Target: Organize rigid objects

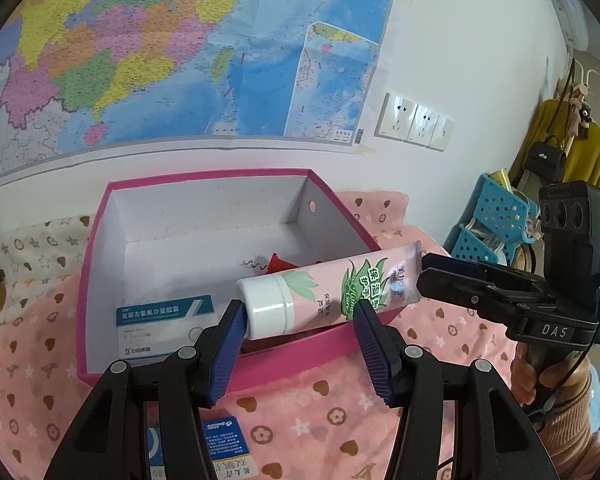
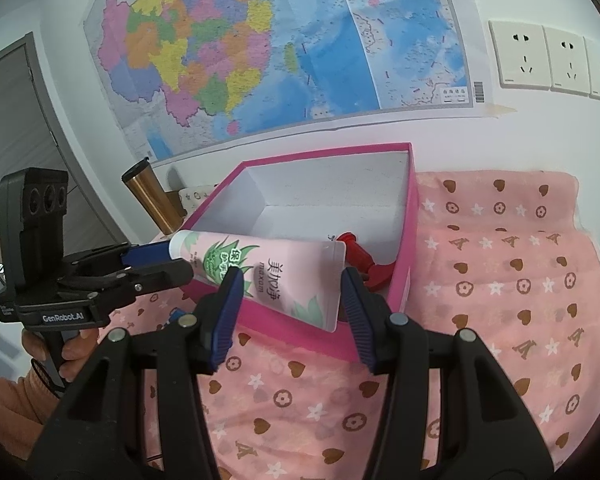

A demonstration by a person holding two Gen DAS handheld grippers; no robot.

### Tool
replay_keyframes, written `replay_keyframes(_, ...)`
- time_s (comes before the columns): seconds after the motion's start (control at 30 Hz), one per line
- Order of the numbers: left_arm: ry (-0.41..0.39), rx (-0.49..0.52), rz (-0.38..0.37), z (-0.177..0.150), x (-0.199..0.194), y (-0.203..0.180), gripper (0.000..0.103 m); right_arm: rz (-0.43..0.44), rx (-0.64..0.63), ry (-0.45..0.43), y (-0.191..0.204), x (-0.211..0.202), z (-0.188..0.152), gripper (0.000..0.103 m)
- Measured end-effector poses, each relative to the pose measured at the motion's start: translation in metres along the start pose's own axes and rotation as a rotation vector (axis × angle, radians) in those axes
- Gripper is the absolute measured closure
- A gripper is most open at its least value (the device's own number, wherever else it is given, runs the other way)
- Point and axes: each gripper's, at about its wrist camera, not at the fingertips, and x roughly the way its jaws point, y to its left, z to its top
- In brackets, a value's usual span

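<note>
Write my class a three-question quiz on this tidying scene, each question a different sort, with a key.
1. True or false: the pink tube lies flat on the floor of the pink box.
2. Which end of the tube does the left gripper hold? A cap end; B crimped end; C neither.
3. What colour is the plastic object lying in the box?
Key: 1 false, it is held above the box; 2 A; 3 red.

Pink white-capped tube [image 1: 328, 294] tilted over pink box [image 1: 284, 364] front rim
</note>
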Motion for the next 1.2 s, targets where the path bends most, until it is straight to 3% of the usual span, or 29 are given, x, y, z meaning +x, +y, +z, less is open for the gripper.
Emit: replay_keyframes(1.2, 0.036, -0.015, 0.015, 0.001, 0.022, 0.006, 0.048, -0.013, 0.011, 0.015, -0.011, 0.014, 0.009, 0.050)
